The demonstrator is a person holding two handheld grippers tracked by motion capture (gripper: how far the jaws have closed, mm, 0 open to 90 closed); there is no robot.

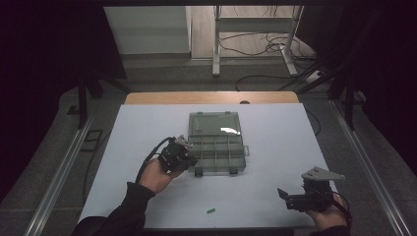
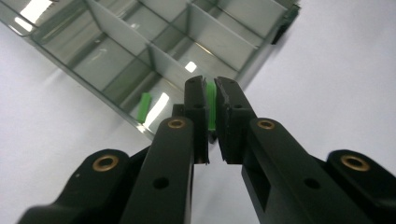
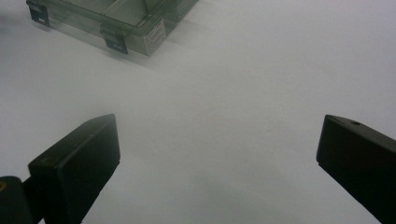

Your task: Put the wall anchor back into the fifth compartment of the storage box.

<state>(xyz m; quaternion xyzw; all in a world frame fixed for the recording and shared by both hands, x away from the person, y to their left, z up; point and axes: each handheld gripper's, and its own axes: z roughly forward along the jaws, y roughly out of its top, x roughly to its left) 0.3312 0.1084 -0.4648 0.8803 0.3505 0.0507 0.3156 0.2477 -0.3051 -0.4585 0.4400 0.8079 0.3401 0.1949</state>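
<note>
Green piece (image 2: 211,105) pinched in left gripper (image 2: 210,100) over compartment box (image 2: 140,51) (lid open), right gripper (image 3: 219,154) wide.

Counter (image 1: 275,147), white-surfaced, wooden far edge exposed. Metal-legged frame (image 1: 255,39) stood on floor beyond; loose cables (image 1: 255,46) strewn beneath it.

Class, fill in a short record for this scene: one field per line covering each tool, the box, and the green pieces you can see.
Left tool: shut on a green piece, at the near-left corner of the box
Right tool: open, holding nothing, over bare tabletop
Compartment box: clear, lid open and laid back, dividers visible
Piece in box: one green piece, in a corner compartment
Loose green piece: lies on the white tabletop, near the front edge
</note>
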